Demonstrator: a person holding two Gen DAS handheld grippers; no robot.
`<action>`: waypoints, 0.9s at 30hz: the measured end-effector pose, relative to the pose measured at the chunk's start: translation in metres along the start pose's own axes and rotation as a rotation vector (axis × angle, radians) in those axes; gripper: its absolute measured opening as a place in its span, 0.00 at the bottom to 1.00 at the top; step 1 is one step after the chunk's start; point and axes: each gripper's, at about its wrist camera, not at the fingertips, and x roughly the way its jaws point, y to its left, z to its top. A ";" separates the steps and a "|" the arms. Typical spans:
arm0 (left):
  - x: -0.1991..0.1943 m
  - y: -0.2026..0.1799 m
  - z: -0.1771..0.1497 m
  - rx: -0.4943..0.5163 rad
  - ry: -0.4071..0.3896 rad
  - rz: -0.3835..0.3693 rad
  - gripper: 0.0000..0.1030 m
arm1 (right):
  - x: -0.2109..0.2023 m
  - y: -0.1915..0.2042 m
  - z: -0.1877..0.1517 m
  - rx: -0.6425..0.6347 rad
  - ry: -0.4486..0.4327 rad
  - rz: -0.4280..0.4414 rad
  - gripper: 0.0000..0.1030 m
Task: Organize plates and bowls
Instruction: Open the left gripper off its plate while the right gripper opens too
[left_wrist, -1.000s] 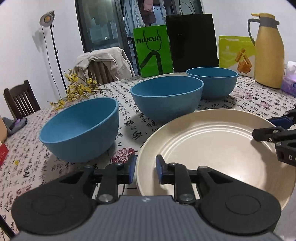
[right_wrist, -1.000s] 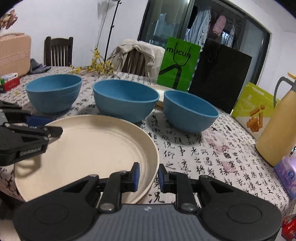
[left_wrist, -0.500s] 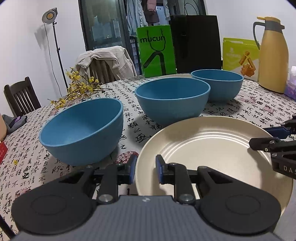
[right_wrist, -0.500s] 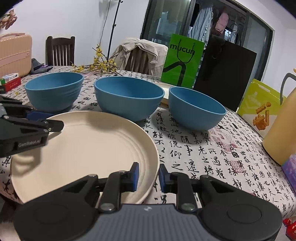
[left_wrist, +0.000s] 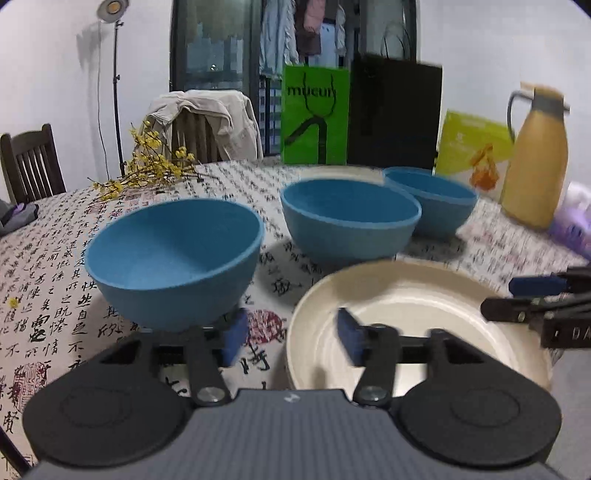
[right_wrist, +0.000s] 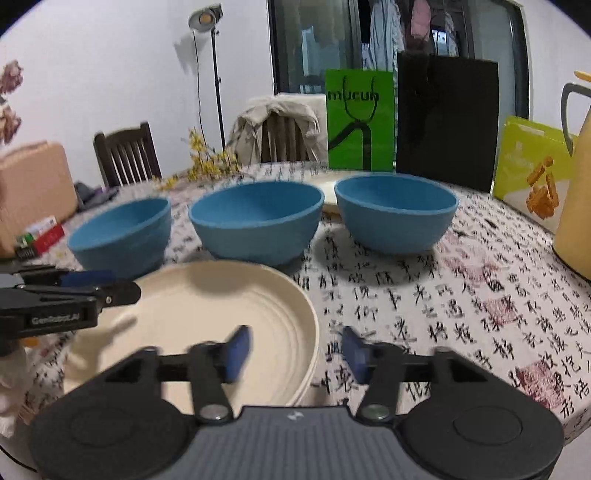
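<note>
Three blue bowls (right_wrist: 258, 225) sit in a row just behind the cream plate (right_wrist: 221, 314) on the table. Left gripper (left_wrist: 291, 338) and right gripper (right_wrist: 295, 350) straddle the plate's opposite rims, jaws opening, pads clear of it.

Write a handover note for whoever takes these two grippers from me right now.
Left gripper: fingers opening, straddling the cream plate's near-left rim without pressing it.
Right gripper: fingers opening astride the plate's right rim, nothing held.
The plate lies at the near table edge. Three blue bowls stand separately behind it: left bowl, middle bowl, right bowl. Another pale plate lies behind them.
Done: plate set down.
Left: probably stack the bowls and gather the plates.
</note>
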 end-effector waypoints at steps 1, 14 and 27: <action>-0.002 0.003 0.001 -0.016 -0.007 -0.001 0.70 | -0.001 0.001 0.001 -0.006 -0.007 0.000 0.58; -0.019 0.017 0.022 -0.081 -0.091 -0.060 1.00 | 0.005 -0.008 0.015 0.065 -0.046 0.048 1.00; -0.022 0.020 0.066 -0.116 -0.084 -0.115 1.00 | -0.006 -0.028 0.043 0.116 -0.090 0.038 1.00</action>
